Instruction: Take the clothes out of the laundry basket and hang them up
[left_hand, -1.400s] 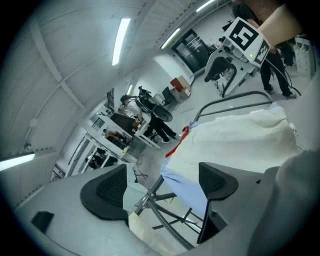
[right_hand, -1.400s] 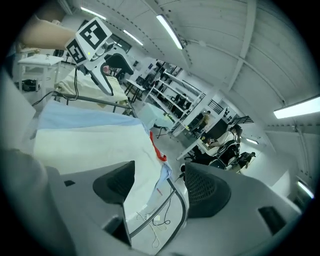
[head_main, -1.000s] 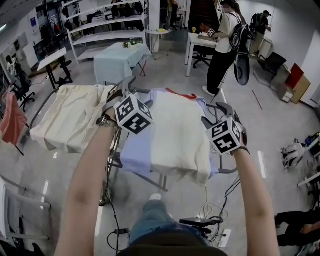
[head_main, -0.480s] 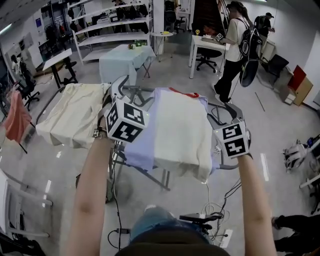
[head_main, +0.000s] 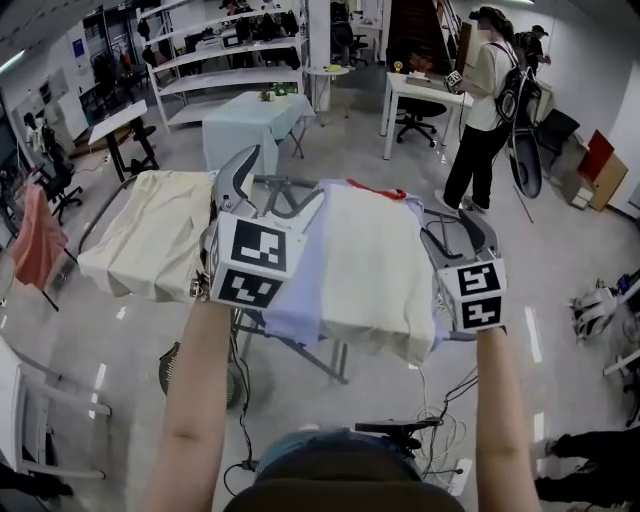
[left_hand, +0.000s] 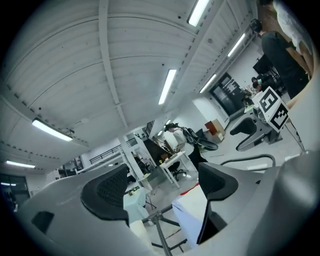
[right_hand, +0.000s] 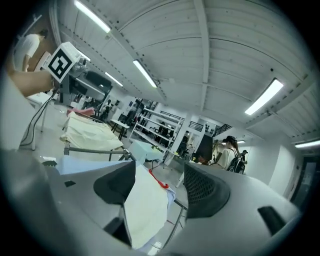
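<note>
A drying rack (head_main: 285, 185) holds a cream garment (head_main: 150, 240) on its left wing. On its right wing a cream shirt (head_main: 370, 270) lies over a lavender one (head_main: 295, 300), with a red collar edge (head_main: 375, 190) at the far end. My left gripper (head_main: 272, 192) is raised over the rack's middle, open and empty. My right gripper (head_main: 458, 232) hovers at the rack's right edge, also open and empty. The left gripper view shows wide jaws (left_hand: 165, 192) with only the room and the shirt (left_hand: 192, 215) beyond. In the right gripper view (right_hand: 160, 187) the cream shirt (right_hand: 147, 210) lies beyond the jaws.
A person with a backpack (head_main: 485, 110) stands at a white desk (head_main: 420, 90) far right. A table under pale blue cloth (head_main: 250, 120) and shelves (head_main: 220, 60) lie beyond the rack. A pink garment (head_main: 35, 240) hangs at left. Cables (head_main: 440, 400) and a fan (head_main: 175, 370) lie on the floor.
Both grippers have risen and moved out over the rack, their marker cubes rolling. The jaws stayed apart and empty. The person with the backpack shifted to the right.
</note>
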